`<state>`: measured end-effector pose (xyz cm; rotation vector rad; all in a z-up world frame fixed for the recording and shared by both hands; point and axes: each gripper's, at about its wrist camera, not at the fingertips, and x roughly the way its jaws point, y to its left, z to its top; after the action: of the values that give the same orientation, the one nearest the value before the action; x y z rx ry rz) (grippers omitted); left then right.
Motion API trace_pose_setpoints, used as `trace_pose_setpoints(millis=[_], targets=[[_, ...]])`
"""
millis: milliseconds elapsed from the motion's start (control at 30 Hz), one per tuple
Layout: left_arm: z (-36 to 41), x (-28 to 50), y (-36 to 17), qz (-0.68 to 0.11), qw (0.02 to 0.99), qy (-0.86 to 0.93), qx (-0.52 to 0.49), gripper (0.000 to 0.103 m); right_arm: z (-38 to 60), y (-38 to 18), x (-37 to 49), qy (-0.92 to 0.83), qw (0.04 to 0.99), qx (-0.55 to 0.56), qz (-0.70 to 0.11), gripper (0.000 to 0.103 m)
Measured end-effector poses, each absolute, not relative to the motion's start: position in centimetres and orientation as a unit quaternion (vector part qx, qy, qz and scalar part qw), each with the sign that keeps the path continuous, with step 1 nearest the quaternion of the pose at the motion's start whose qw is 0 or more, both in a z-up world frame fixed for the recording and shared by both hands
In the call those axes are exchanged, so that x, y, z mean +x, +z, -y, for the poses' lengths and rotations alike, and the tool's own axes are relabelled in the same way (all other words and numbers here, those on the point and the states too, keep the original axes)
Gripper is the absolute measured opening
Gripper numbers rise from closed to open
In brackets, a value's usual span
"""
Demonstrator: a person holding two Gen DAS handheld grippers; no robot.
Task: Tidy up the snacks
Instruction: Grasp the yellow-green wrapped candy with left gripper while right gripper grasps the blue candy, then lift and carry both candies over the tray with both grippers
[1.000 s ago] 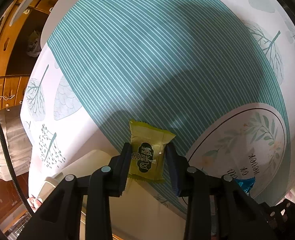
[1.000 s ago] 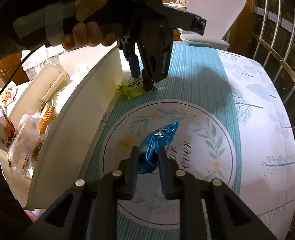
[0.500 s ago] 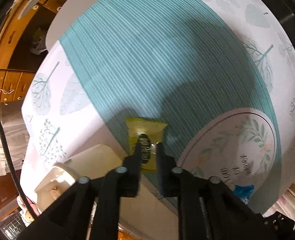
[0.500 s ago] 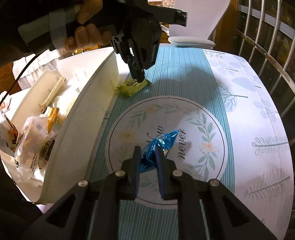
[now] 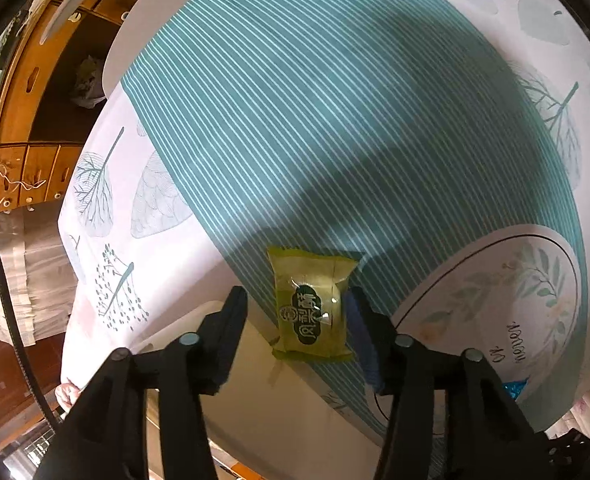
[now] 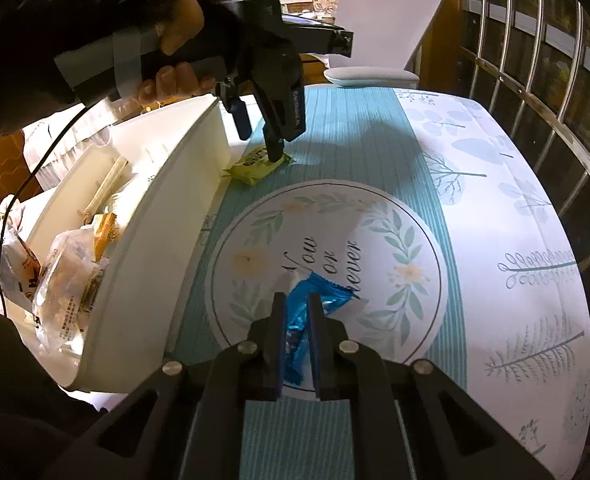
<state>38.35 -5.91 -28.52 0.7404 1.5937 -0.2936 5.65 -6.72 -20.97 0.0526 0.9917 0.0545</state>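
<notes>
Left wrist view: left gripper (image 5: 295, 312) points steeply down, black fingers spread, jaws have just been opening. Green-yellow foil snack packet with dark oval label (image 5: 313, 308) lies flat between them on the teal white-striped tablecloth (image 5: 315, 100); the right finger sits at the packet's edge, the left finger stands clear with a gap. Packet lies right by the white plastic storage bin's rim (image 5: 255, 360), near corner partly over it. Only this view shows the wooden shelf unit (image 5: 27, 120) past the table's far-left edge and the tablecloth's white leaf-print border (image 5: 107, 208). A sliver of blue wrapper (image 5: 515, 386) peeks in low right. Wide bare striped cloth beyond the packet.

Right wrist view: right gripper (image 6: 297, 320) is pressed together, pinching a shiny blue foil snack wrapper (image 6: 319, 292) over the round white wreath print with script lettering (image 6: 327, 256); whether the wrapper is off the cloth I cannot tell. Only this view shows the bin's inside, left of the print: clear-bagged snacks (image 6: 67, 276) and stick-shaped packets (image 6: 107, 184). It also shows a person's hand (image 6: 171, 60) in a dark sleeve holding the left gripper above the green packet, one fingertip down at the packet. White chair (image 6: 379, 28) at the far table edge, metal railing (image 6: 535, 80) along the right. Right half of the table is bare cloth.
</notes>
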Motion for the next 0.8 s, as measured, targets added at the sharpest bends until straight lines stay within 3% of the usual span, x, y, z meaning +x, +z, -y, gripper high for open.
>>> trace_pose_setpoints(millis=[367, 467, 567, 800], targets=[[7.2, 38.4, -29.7, -0.696, 0.615, -0.121, 0.35, 0.058, 9.3, -22.9, 7.7, 0.014, 0.837, 0.129, -0.532, 0.011], [7.4, 38.5, -29.7, -0.701, 0.614, -0.122, 0.342, 0.054, 9.2, -23.2, 8.4, -0.006, 0.821, 0.139, -0.554, 0.018], [7.5, 38.4, -29.6, -0.711, 0.613, -0.132, 0.319, 0.038, 9.1, -23.6, 8.9, -0.006, 0.814, 0.155, -0.56, 0.027], [6.9, 38.0, -29.4, -0.713, 0.624, -0.129, 0.294, 0.037, 8.6, -24.4, 10.4, -0.028, 0.796, 0.162, -0.582, 0.038]])
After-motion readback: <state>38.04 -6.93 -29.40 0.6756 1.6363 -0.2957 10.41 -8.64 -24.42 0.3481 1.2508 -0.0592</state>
